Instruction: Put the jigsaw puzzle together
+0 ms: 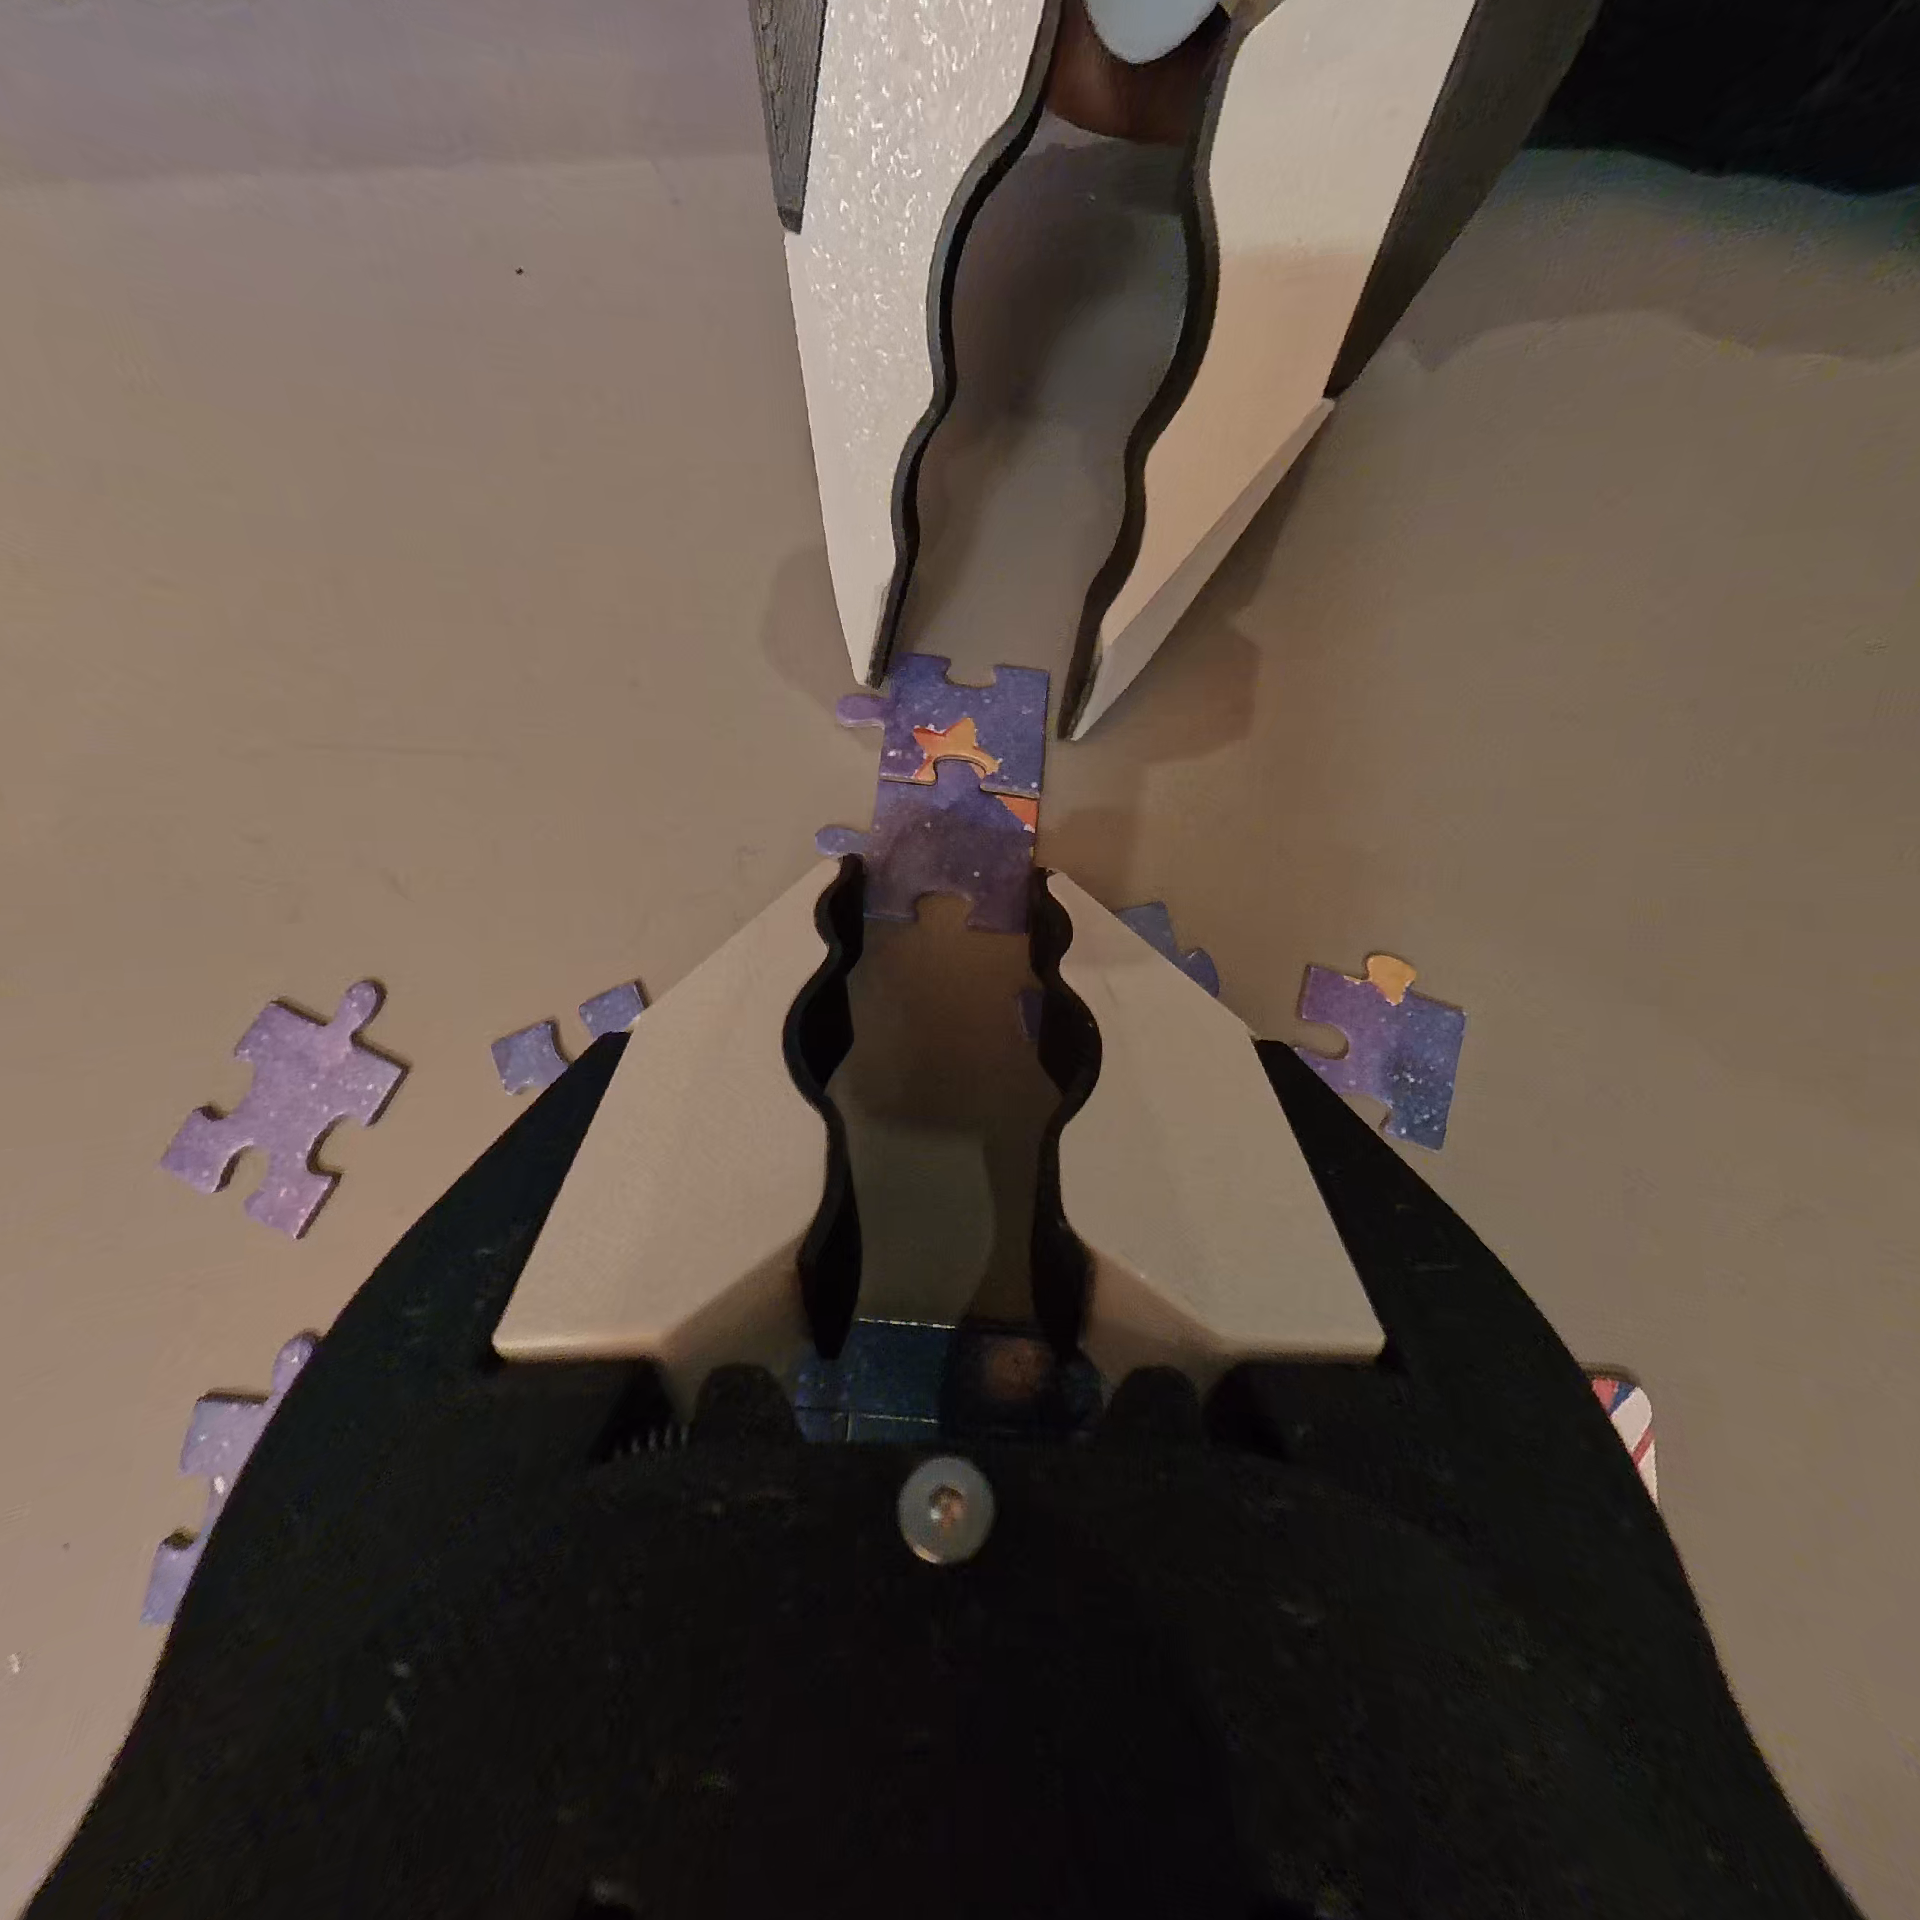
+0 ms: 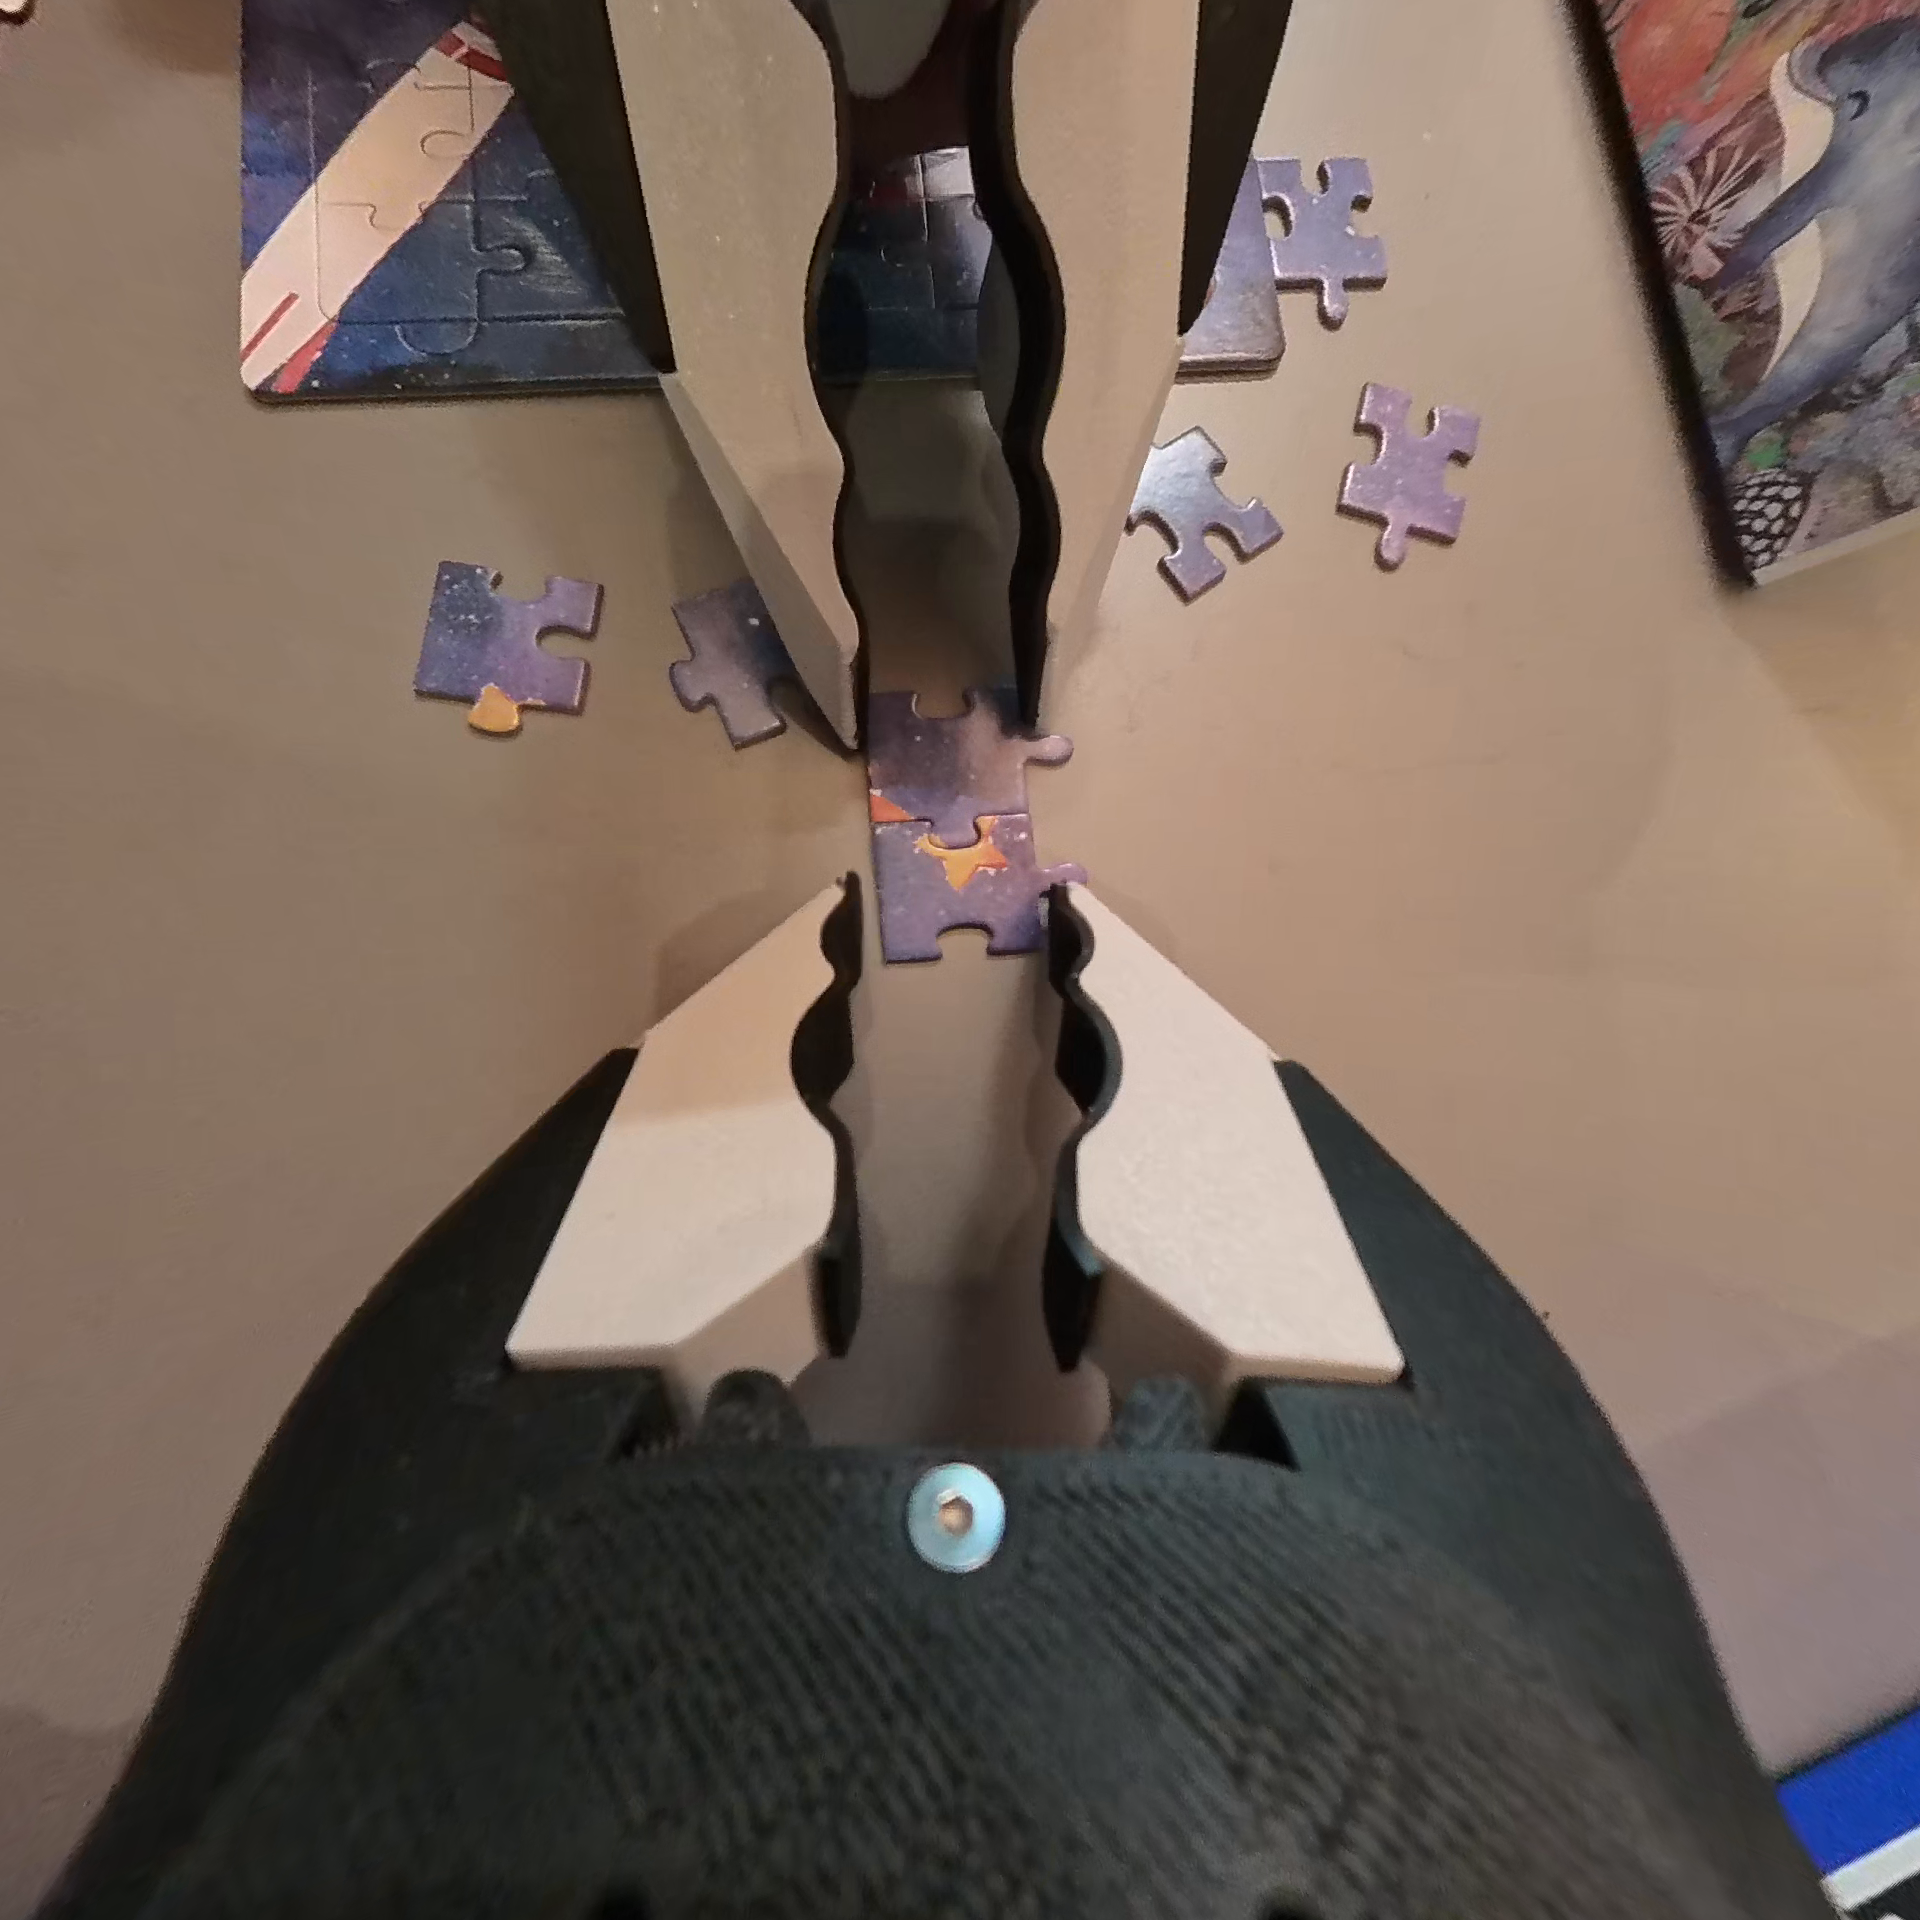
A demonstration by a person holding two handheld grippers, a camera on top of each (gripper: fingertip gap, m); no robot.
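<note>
Two purple puzzle pieces lie joined on the beige table [image 1: 312, 623], between two grippers that face each other. The left gripper [image 1: 943, 871] is clamped on the darker piece [image 1: 940, 857]; from the right wrist view that gripper comes in from 12 o'clock. The right gripper [image 2: 954, 902] brackets the star piece [image 2: 961, 883], its right finger touching the piece and its left finger just clear. Loose purple pieces lie at 2 and 10 o'clock of the pair in the right wrist view, with the assembled puzzle section [image 2: 364, 260] at 11 o'clock.
</note>
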